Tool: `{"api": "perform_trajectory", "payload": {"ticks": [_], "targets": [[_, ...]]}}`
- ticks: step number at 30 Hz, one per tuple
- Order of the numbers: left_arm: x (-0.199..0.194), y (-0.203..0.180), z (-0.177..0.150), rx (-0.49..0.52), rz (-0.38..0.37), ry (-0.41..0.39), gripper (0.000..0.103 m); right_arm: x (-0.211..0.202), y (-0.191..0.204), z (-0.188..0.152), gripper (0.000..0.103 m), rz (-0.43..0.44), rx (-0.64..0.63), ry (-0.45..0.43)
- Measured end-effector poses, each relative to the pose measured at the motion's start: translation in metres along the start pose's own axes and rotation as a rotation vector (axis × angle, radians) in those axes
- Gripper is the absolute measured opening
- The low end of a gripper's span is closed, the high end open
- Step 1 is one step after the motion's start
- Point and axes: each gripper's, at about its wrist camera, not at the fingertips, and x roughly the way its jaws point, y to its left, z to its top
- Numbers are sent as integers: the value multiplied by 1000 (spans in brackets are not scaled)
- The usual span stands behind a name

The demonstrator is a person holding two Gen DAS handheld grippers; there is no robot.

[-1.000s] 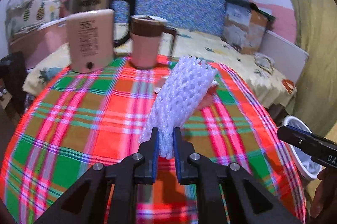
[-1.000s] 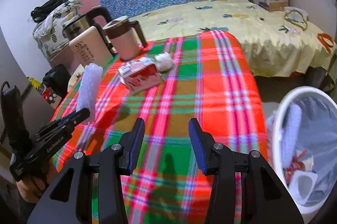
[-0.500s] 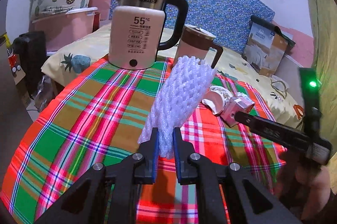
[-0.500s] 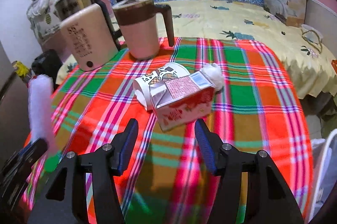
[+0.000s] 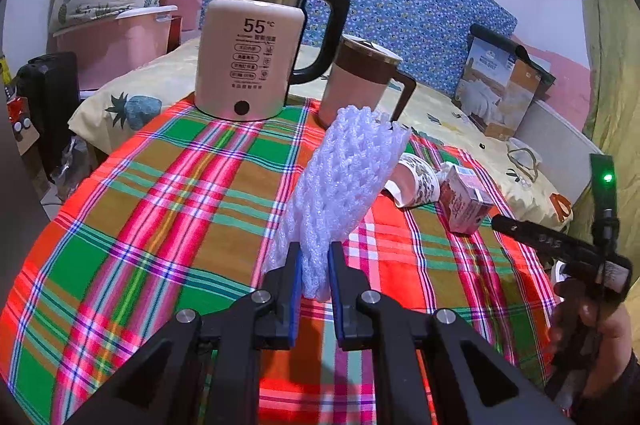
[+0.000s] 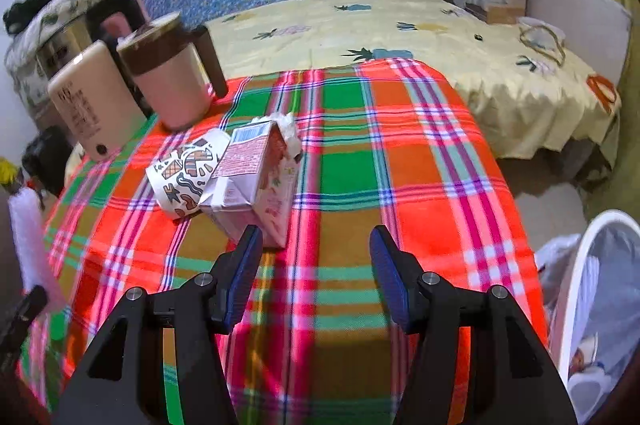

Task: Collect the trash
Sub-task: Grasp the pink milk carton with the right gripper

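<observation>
Foam net sleeve (image 5: 344, 185) pinched between left gripper (image 5: 314, 281) fingers.

You have a woven plaid cloth (image 5: 168, 193) on the table, matt and soft. The foam net sleeve (image 5: 344, 185) looks spongy and white. The kettle (image 5: 256, 57) pairs brushed metal with smooth pale plastic. The carton (image 6: 256, 181) is printed paper, the cup (image 6: 184, 177) too.
</observation>
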Motion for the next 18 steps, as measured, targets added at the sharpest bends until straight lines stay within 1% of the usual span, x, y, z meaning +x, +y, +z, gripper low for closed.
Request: {"api": "perform_trajectory", "payload": {"ticks": [2,5,8,13,16,17,18], "targets": [[1,-2,0,3,-3,2,13,-7,3,-2,58,21,-14,-14],[2,-5,-1,10,-7,3,13,-5,23,1,59,49,-84,-33],[4,-5,-2,12,-5,10,13,6,37,5,59,28,-137,-42],[11,0,-2,4,2,30,13,25,45,11,59,20,-156,-17],[15,-1,-3,3,1,42,13,30,49,13,59,-18,-170,-22],[16,-2,-4,5,0,44,13,32,47,14,58,-15,-166,-13],[17,-3,-4,7,-1,46,13,32,45,14,55,-8,-159,-8]]}}
